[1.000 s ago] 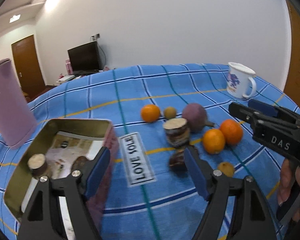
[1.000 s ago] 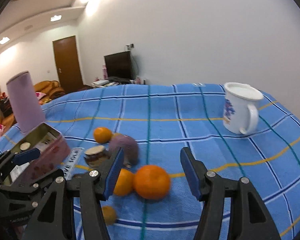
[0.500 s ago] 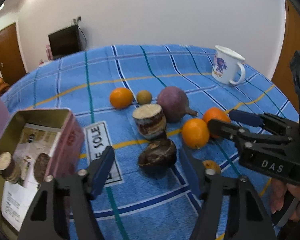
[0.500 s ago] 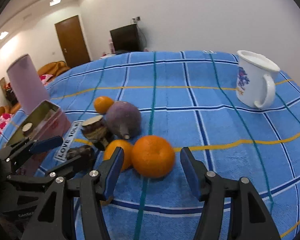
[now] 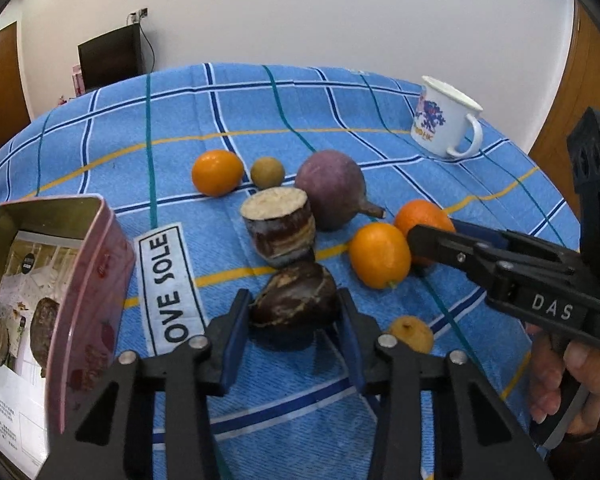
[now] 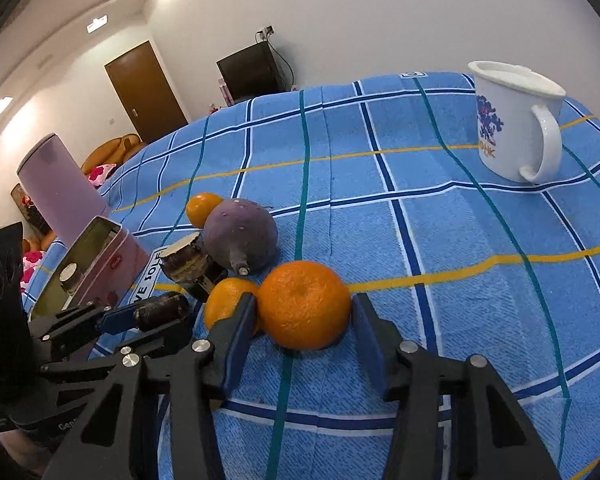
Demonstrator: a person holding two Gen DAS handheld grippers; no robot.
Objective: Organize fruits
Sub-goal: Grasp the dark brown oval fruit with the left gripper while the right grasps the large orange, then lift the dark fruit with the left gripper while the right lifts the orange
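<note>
Both my grippers have dropped in on the fruit. My left gripper is closing, pads apparently touching the dark cane piece beside the tin. My right gripper is narrowing around the near orange, a slight gap remaining.

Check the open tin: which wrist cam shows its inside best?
Left wrist. The open tin sits close at the left edge, so you look down into it: printed paper lining and two brown pieces inside. The right wrist view shows the tin farther off and at a shallow angle, with one round piece visible inside.
</note>
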